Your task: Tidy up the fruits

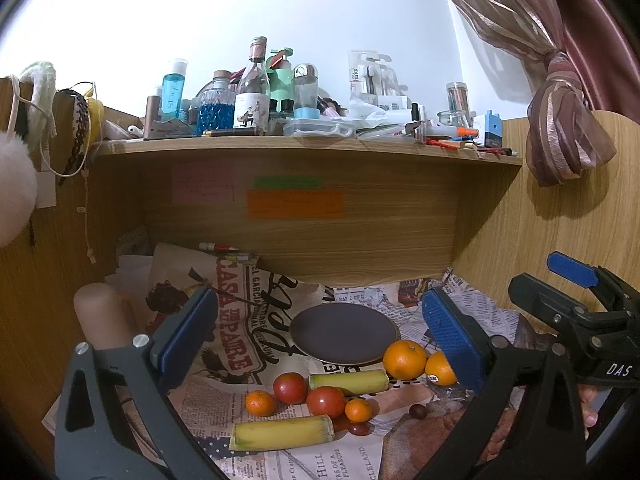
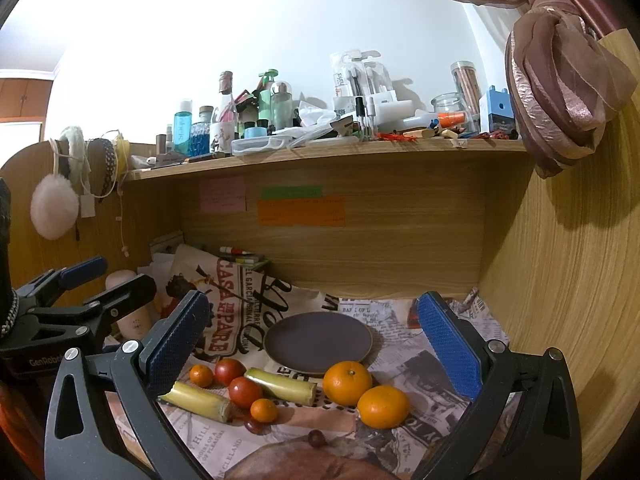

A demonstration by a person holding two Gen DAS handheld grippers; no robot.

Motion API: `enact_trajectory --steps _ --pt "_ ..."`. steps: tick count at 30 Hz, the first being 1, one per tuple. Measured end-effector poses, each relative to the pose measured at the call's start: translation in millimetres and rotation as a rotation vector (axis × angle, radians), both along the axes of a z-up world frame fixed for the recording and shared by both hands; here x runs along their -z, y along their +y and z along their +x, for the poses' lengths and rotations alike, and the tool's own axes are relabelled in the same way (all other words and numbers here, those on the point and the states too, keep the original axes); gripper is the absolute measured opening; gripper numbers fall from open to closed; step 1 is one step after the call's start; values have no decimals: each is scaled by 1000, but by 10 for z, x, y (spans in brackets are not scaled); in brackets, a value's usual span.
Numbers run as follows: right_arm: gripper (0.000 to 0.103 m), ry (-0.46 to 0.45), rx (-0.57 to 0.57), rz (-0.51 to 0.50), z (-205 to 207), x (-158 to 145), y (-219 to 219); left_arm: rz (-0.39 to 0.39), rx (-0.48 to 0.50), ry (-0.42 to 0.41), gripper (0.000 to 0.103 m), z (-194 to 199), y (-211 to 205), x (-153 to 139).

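Note:
A dark round plate [image 1: 343, 333] [image 2: 318, 341] lies empty on newspaper under the shelf. In front of it lie two large oranges [image 1: 405, 359] [image 2: 347, 383], two small mandarins [image 1: 261, 402] [image 2: 263, 410], two red tomatoes [image 1: 326, 401] [image 2: 245, 391], two yellow-green cane pieces [image 1: 283, 433] [image 2: 280, 386] and two dark grapes [image 1: 418, 411] [image 2: 316, 438]. My left gripper [image 1: 320, 336] is open and empty above the fruit. My right gripper [image 2: 316, 344] is open and empty too; it shows at the right of the left wrist view [image 1: 576, 280].
A wooden shelf [image 1: 308, 148] crowded with bottles and jars overhangs the desk. Sticky notes [image 2: 301, 211] sit on the back panel. A beige cylinder [image 1: 100, 312] stands at the left. Wooden side walls close in both sides; a tied curtain [image 2: 560, 92] hangs at right.

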State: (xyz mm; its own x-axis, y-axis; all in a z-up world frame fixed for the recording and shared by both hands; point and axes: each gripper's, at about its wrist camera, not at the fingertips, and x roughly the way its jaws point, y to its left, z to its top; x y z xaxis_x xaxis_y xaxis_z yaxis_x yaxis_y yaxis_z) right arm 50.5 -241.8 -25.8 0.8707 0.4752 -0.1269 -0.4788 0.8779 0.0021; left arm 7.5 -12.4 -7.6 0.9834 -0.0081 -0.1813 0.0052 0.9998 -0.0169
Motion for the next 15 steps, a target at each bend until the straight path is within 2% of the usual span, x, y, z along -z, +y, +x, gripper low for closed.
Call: enact_trajectory --steps 15 --pt "103 -3 1 0 -3 -7 6 -2 0 0 103 12 -15 10"
